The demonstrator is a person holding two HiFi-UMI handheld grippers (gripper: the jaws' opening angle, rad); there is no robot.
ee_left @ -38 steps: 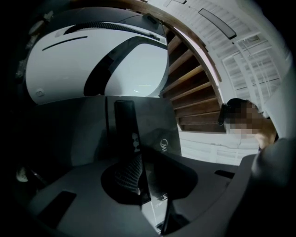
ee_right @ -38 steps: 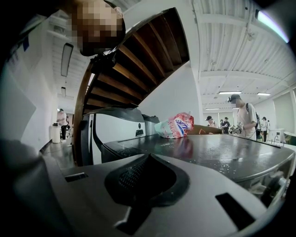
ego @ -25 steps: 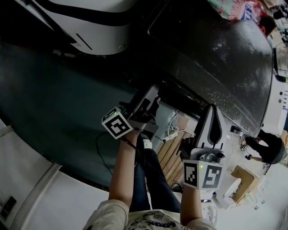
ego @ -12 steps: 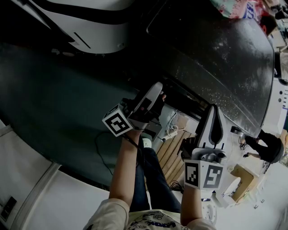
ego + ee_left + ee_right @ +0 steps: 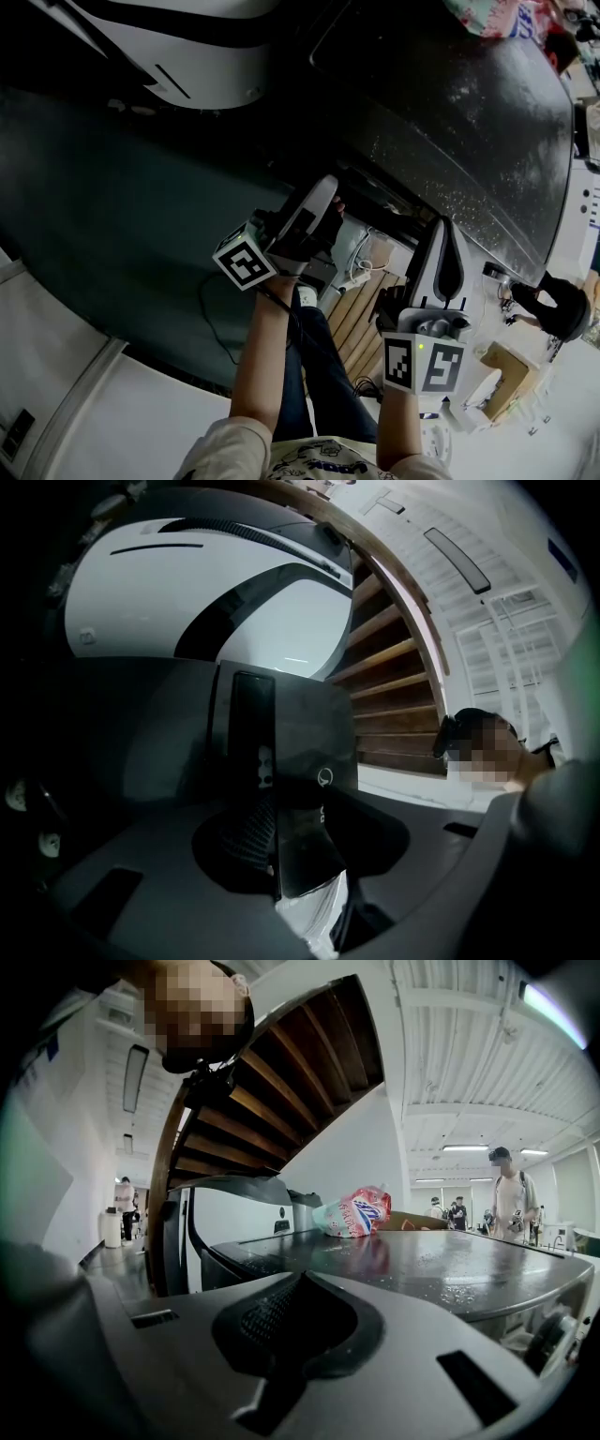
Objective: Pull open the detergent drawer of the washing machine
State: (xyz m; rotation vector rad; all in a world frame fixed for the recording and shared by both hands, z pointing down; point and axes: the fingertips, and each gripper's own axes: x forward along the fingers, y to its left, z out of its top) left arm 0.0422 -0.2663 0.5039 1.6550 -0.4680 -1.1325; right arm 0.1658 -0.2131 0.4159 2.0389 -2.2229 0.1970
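Left gripper view shows the left gripper (image 5: 277, 857) with one ribbed black pad and its opposite jaw standing apart, having just closed a touch. Between them, not plainly pinched, is the front of the detergent drawer (image 5: 304, 850): a smooth, glossy dark slab with pale translucent plastic below it. The slab's long edge runs up the frame, and it juts toward the camera from the washing machine (image 5: 422, 1269), whose flat dark top is speckled and shiny as if wet. The right gripper (image 5: 281, 1335), level with that top, has its ribbed pads together on nothing.
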